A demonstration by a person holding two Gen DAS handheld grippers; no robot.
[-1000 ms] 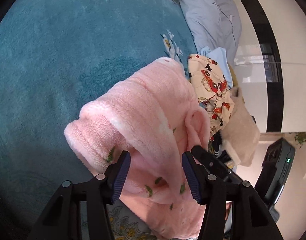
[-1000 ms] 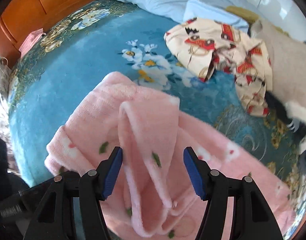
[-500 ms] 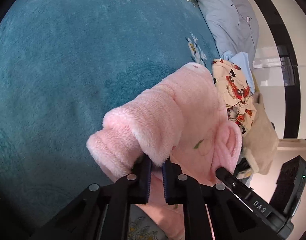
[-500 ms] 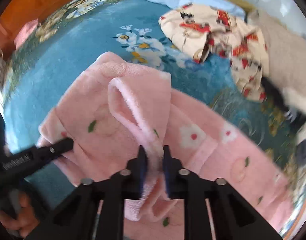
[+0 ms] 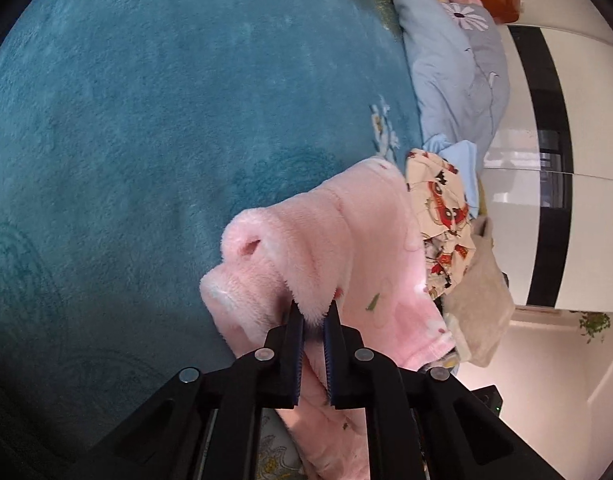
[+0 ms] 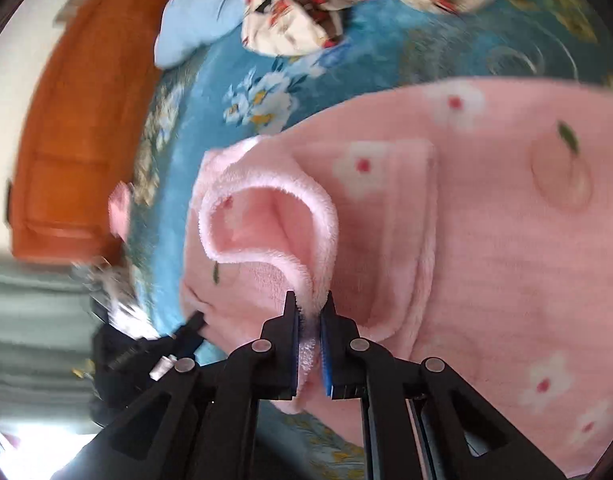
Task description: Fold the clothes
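Note:
A fluffy pink fleece garment (image 5: 346,248) with white flowers and peach prints lies bunched on a teal blanket (image 5: 146,120). My left gripper (image 5: 313,312) is shut on a fold of the pink garment at its near edge. In the right wrist view my right gripper (image 6: 311,304) is shut on a curled hem of the same pink garment (image 6: 486,220), which spreads to the right. The left gripper's black tip (image 6: 190,326) shows at the garment's left edge.
A cream cartoon-print garment (image 5: 442,216) (image 6: 314,4), a beige garment (image 5: 478,304) and a light blue cloth (image 5: 462,156) lie beyond the pink one. A pale blue pillow (image 5: 458,60) and an orange wooden headboard (image 6: 74,120) are at the bed's head.
Both grippers closed from wide open onto folds of the pink garment. The right wrist view has since swung and tilted, with the garment pulled out flatter to the right.

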